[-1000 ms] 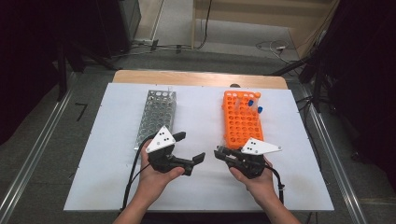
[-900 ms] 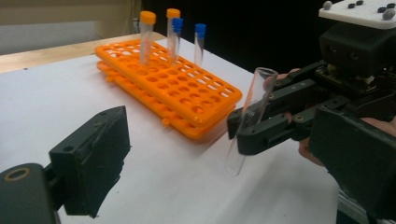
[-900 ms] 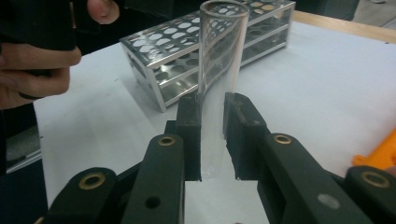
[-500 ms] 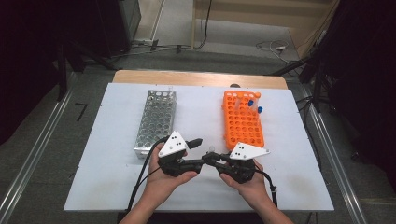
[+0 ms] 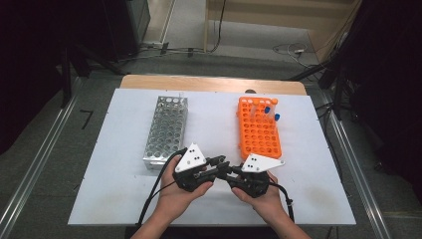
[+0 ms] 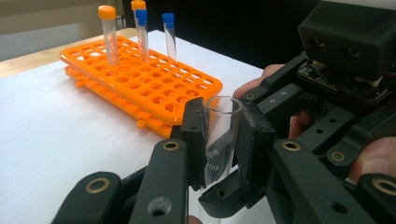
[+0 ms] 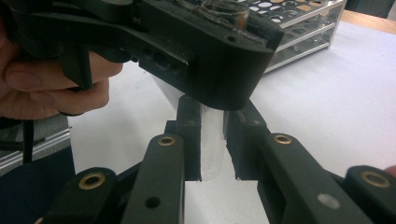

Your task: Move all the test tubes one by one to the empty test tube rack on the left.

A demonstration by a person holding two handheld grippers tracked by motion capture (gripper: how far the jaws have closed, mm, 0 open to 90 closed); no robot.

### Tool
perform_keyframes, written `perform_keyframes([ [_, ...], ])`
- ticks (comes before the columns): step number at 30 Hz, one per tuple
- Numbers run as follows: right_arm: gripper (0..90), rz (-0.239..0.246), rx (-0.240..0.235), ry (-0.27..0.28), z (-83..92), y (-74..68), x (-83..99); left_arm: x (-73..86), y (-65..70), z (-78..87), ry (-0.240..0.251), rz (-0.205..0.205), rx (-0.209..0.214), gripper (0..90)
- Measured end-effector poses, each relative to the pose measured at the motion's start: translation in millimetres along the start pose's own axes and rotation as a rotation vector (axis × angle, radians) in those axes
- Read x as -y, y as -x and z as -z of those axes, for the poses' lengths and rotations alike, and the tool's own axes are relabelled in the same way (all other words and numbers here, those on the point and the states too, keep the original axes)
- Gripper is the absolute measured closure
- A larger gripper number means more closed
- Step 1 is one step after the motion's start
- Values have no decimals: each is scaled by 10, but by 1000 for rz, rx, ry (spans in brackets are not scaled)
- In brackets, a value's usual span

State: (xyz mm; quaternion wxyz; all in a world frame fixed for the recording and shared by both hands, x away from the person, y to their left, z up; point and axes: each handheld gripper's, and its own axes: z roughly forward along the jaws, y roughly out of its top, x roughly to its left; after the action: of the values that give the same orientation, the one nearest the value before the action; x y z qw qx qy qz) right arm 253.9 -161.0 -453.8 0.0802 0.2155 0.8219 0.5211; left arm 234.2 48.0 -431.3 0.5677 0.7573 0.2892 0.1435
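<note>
A clear, uncapped test tube (image 6: 222, 140) stands upright between both grippers at the front middle of the white table. My left gripper (image 6: 223, 122) has just been closing and now presses its pads on the tube's upper part, just below the open rim. My right gripper (image 7: 212, 140) is shut on the tube's (image 7: 211, 154) lower part, with the left gripper's jaws directly above it. In the high view the left gripper (image 5: 219, 167) and right gripper (image 5: 230, 174) meet tip to tip.
An orange tube rack (image 5: 259, 134) stands at the back right and holds a few capped tubes (image 6: 108, 35) at its far end. A metal rack (image 5: 165, 130) stands at the back left. The white tabletop (image 5: 114, 194) spreads around both hands.
The two hands came together at the table's front middle. The left gripper's jaws went from wide open to shut on the tube that the right gripper holds.
</note>
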Motion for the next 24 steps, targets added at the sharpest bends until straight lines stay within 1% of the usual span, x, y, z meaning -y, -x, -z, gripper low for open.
perform_keyframes([
  [4,739,1,-3,6,5,3,-7,-5,-9,9,7,4,3,761],
  [6,732,-3,-7,12,18,5,-9,-12,-23,16,18,18,14,762],
  [7,719,-3,-11,17,24,8,-10,-15,-29,18,20,20,14,762],
  [9,662,3,-9,28,45,10,-10,-23,-41,24,22,21,2,763],
  [10,643,8,-9,34,59,13,-12,-27,-52,28,26,29,3,762],
  [11,643,8,-9,34,59,13,-12,-27,-52,28,26,29,3,762],
  [12,578,14,-12,44,96,21,-14,-35,-81,42,30,36,-7,762],
  [13,539,15,-4,51,118,26,-15,-40,-101,53,32,38,-12,762],
  [15,457,1,-5,62,168,61,-16,-44,-120,61,37,43,-16,763],
  [16,457,1,-5,62,168,61,-16,-50,-141,74,37,42,-23,763],
  [17,382,-12,0,76,232,103,-10,-56,-162,85,40,45,-29,763],
  [18,339,-18,2,81,267,122,-6,-67,-205,112,49,55,-42,763],
  [19,339,-18,2,81,267,122,-6,-67,-205,112,49,55,-42,763],
  [20,243,-26,16,83,337,155,-2,-74,-230,130,51,55,-49,763],
  [21,199,-28,20,83,374,178,2,-81,-254,147,54,59,-57,763],
  [22,199,-28,20,83,374,178,2,-87,-279,162,60,61,-64,763],
  [23,115,-44,27,83,450,228,9,-95,-305,179,64,65,-72,763],
  [24,74,-49,30,84,489,252,15,-103,-337,197,68,67,-78,763],
])
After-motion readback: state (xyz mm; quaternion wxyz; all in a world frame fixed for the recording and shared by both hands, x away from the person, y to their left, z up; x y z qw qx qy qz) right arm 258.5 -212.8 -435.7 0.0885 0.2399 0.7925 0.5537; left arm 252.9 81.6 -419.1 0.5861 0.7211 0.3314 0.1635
